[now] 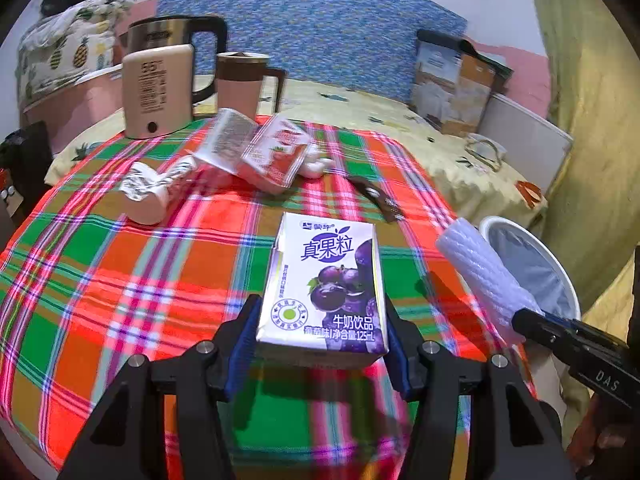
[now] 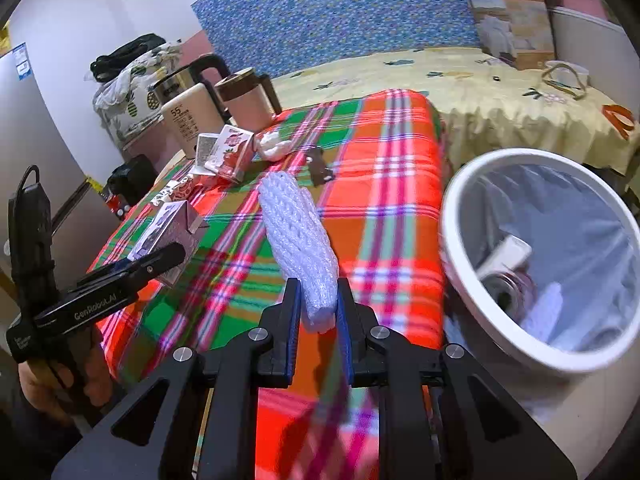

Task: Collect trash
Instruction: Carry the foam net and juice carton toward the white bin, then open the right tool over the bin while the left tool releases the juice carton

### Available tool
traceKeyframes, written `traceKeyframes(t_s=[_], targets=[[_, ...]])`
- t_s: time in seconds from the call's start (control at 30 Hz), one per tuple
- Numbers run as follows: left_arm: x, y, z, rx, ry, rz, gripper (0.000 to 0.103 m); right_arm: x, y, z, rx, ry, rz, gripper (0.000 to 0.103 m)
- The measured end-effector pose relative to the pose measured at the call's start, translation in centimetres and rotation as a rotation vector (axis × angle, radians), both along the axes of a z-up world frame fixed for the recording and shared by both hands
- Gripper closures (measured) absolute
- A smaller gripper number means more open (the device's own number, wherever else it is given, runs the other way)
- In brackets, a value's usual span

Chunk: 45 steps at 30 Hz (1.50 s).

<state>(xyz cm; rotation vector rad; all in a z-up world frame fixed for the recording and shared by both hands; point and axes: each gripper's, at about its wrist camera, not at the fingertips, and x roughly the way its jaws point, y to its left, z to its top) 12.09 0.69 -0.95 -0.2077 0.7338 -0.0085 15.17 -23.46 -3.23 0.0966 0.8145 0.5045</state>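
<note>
Right tongs (image 2: 318, 312) clamped on near end of white foam net sleeve (image 2: 298, 236); its long axis runs straight forward from the jaws, over the plaid tabletop (image 2: 396, 184). White bin (image 2: 452, 248) sits just right of that sleeve, off the table edge, so right hand is the nearer. Left tongs (image 1: 322, 340) grip purple milk carton (image 1: 328, 284), held upright above the cloth. More trash lies beyond: red carton (image 1: 276, 154).
</note>
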Motion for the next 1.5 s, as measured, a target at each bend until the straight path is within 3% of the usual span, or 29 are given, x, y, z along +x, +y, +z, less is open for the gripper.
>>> traceKeyframes(t_s=[0.57, 1.0, 1.5], targets=[[-0.5, -5.9, 1.3, 0.029, -0.022, -0.156, 0.045, -1.4, -5.1, 0.9, 0.013, -0.054, -0.134, 0.084], [2.9, -12.7, 2.3, 0.047, -0.056, -0.316, 0.045, -0.9, -10.6, 0.6, -0.01, -0.049, -0.309, 0.084], [7.8, -19.5, 1.1, 0.06, -0.013, -0.458, 0.045, 0.7, -12.8, -0.7, -0.05, 0.018, -0.352, 0.081]])
